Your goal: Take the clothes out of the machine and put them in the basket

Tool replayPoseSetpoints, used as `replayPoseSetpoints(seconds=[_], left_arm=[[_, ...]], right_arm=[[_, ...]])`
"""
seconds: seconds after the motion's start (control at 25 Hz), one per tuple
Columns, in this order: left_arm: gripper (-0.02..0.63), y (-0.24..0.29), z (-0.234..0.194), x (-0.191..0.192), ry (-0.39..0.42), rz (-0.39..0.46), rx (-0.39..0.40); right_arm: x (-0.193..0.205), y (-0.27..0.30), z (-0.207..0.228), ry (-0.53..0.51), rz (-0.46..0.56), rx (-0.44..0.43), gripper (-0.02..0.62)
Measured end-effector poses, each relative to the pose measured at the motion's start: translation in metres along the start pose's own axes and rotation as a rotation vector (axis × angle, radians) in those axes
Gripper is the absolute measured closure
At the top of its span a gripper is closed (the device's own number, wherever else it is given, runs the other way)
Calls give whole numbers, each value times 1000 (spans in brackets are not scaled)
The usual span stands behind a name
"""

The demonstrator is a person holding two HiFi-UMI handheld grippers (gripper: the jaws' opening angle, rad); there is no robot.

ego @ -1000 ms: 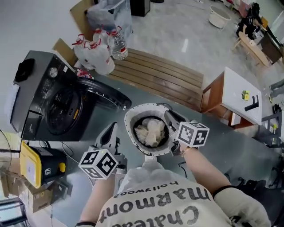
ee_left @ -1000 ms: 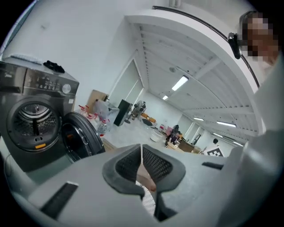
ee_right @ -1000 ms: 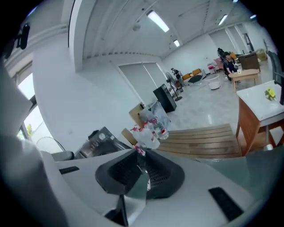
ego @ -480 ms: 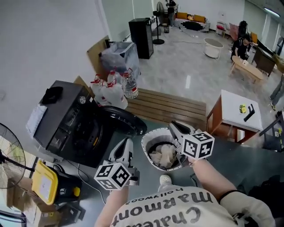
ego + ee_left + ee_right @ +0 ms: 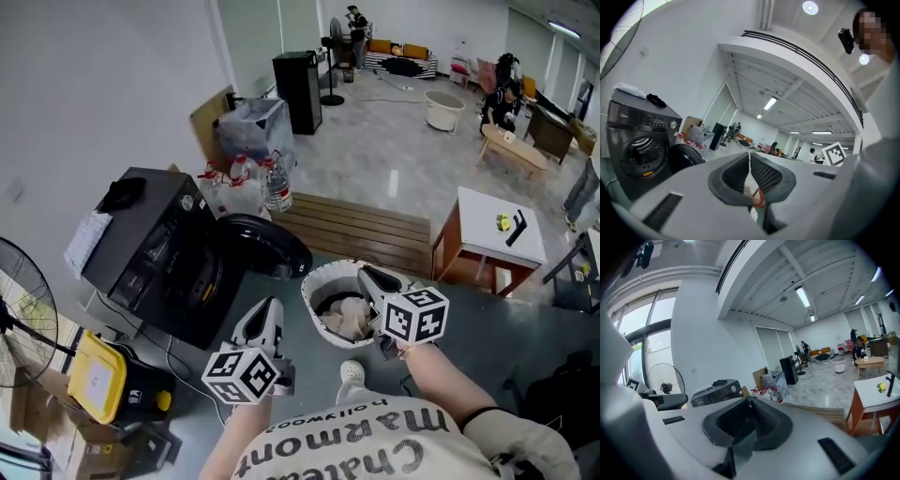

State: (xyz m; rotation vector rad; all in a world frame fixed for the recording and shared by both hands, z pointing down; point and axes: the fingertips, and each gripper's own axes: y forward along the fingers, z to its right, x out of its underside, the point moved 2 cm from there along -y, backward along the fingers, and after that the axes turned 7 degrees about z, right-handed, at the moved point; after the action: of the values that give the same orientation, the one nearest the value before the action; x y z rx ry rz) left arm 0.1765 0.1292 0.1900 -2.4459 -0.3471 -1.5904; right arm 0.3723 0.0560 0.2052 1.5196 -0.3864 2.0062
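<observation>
Clothes (image 5: 345,317): pale, seemingly crumpled, in round basket (image 5: 313,288); left tool (image 5: 266,317) closed, right tool (image 5: 371,279) just closed, both empty.

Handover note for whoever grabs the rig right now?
Left gripper: shut, empty.
Right gripper: jaws have just been closing, now together, nothing between them.
Clothes lie in the white basket, between the grippers. The machine has its door open.
Done: clothes in basket.
Left: the left gripper view shows no clothes in the drum; check deeper inside.
</observation>
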Motion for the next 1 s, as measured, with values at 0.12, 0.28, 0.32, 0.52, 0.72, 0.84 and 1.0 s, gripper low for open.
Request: replayPoseSetpoints(seconds=[0.12,0.28,0.32,0.52,0.72,0.84,1.0], left_arm=[[586,-9,8,-3,5,6,4],[586,-16,23,-7,9,21,0],[586,-17,26,-8,16,25,-3],[586,-12,37,-16,27,47,-36],[586,-2,54,-14,13,64,-61],[586,1,63,-13,15,73,-71],[586,4,70,-14,28,91,-90]], right_arm=[[-4,-13,-6,-7,14,-5,545],[-8,-29,-3,-7,27,-14,545],[-10,-31,-1,-4,30,-17,545],[-23,-32,7,-6,24,-52,545],[-40,-38,23,-11,23,-82,545],[-49,-43,31,-11,36,-90,545],[-52,-47,40,-9,35,-99,545]])
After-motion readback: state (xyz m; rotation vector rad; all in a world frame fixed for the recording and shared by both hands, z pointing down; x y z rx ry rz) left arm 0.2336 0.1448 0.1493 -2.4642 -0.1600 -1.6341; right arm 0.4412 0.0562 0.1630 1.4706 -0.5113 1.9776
